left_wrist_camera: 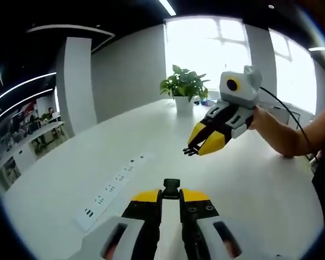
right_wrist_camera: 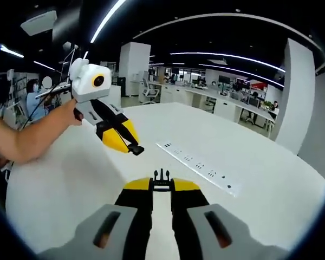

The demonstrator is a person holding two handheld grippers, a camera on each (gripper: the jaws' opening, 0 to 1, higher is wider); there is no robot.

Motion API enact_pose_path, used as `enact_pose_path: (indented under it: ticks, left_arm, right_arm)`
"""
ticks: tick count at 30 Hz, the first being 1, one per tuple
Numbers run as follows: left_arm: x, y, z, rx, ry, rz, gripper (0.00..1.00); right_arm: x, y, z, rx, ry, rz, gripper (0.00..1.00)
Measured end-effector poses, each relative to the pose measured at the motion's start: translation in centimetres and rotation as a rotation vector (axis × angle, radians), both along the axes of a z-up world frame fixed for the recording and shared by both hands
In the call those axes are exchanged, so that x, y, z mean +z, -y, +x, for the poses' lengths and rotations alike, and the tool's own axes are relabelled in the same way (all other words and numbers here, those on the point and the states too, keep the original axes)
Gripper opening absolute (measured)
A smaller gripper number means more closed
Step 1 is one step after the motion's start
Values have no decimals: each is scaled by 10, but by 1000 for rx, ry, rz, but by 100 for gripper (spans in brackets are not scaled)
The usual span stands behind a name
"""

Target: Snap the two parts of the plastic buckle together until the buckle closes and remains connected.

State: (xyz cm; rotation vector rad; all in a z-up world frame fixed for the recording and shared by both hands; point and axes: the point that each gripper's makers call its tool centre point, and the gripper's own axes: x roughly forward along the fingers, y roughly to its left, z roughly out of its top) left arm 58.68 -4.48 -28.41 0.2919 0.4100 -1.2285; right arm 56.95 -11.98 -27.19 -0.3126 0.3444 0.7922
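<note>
While our left gripper (left_wrist_camera: 170, 197) pinches the socket half (left_wrist_camera: 171, 188) and our right gripper (right_wrist_camera: 161, 187) the pronged half (right_wrist_camera: 161, 177), crooked aiming could jam them.

Each of the 2 buckle parts is mostly hidden between closed jaws: the socket part (left_wrist_camera: 171, 188) shows just its black end past the left gripper (left_wrist_camera: 170, 196), and the pronged part (right_wrist_camera: 161, 179) shows just its prong tips past the right gripper (right_wrist_camera: 161, 186). The strip of sockets (right_wrist_camera: 197, 165) set into the desk (right_wrist_camera: 249, 162) is too small to make out its details. The far desks and people are blurred.
</note>
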Motion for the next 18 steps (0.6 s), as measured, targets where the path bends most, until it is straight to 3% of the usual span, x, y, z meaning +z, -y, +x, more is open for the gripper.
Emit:
enact_pose_path:
  ticks: [18]
  left_arm:
    - [-7,-4,-18,18,-10,-20,11]
  right_arm:
    - [-4,-1,-16,-17,2,22,11]
